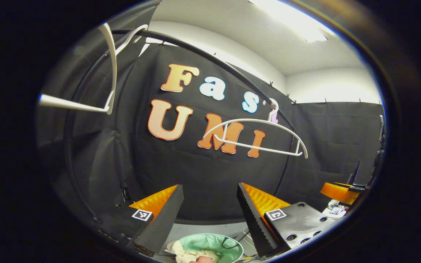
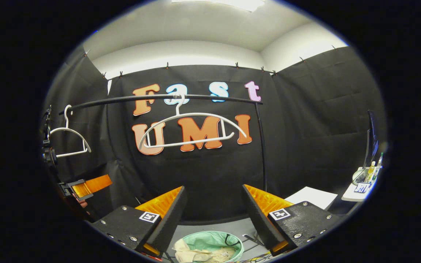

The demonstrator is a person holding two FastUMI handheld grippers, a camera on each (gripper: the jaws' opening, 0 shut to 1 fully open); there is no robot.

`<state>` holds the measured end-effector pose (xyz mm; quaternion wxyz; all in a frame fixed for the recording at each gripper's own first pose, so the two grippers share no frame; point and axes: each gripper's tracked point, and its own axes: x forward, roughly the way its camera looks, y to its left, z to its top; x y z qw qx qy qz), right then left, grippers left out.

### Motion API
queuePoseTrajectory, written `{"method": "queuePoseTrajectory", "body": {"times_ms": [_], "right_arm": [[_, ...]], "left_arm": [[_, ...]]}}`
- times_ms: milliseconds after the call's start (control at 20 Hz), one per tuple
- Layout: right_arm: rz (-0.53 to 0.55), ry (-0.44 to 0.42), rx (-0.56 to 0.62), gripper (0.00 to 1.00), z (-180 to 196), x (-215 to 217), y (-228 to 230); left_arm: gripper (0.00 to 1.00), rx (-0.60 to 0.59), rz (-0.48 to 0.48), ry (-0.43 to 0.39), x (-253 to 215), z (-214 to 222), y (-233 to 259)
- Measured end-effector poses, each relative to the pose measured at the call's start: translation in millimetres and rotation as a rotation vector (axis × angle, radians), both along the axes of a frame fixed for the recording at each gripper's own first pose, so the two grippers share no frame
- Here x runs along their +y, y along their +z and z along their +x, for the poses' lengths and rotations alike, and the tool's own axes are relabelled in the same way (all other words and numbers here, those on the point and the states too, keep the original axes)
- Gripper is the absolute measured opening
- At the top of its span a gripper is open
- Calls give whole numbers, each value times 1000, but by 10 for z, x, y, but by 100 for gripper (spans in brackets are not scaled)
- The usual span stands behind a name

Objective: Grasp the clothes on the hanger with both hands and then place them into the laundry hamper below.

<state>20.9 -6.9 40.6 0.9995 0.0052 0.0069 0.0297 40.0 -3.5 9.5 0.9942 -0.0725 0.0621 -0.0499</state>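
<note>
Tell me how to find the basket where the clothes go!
Look at the black rail with two white hangers, then drop straight down to the floor. The hamper sits there, below the middle hanger. It is round with a pale green liner, and cream clothes are heaped inside it.

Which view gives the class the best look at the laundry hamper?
The right gripper view: the hamper shows its rim and pale clothes between open fingers. In the left gripper view the hamper sits lower, cut by the edge.
</note>
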Motion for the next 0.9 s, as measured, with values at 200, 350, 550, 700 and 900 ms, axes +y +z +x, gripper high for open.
{"method": "queuePoseTrajectory", "body": {"times_ms": [200, 350, 550, 700, 900], "right_arm": [[13, -10, -59, 93, -56, -50, 327], [20, -12, -84, 93, -35, -30, 480], [35, -10, -102, 93, 25, -54, 522], [32, -18, -114, 93, 42, -89, 534], [28, -22, -117, 93, -18, -149, 482]], "left_arm": [[100, -48, -6, -7, -56, -8, 229], [96, -80, 1, -15, -100, 79, 388], [100, -104, 4, -25, -147, 135, 440], [100, -99, -5, -27, -136, 150, 415], [94, -96, -2, -24, -100, 144, 412]]}}
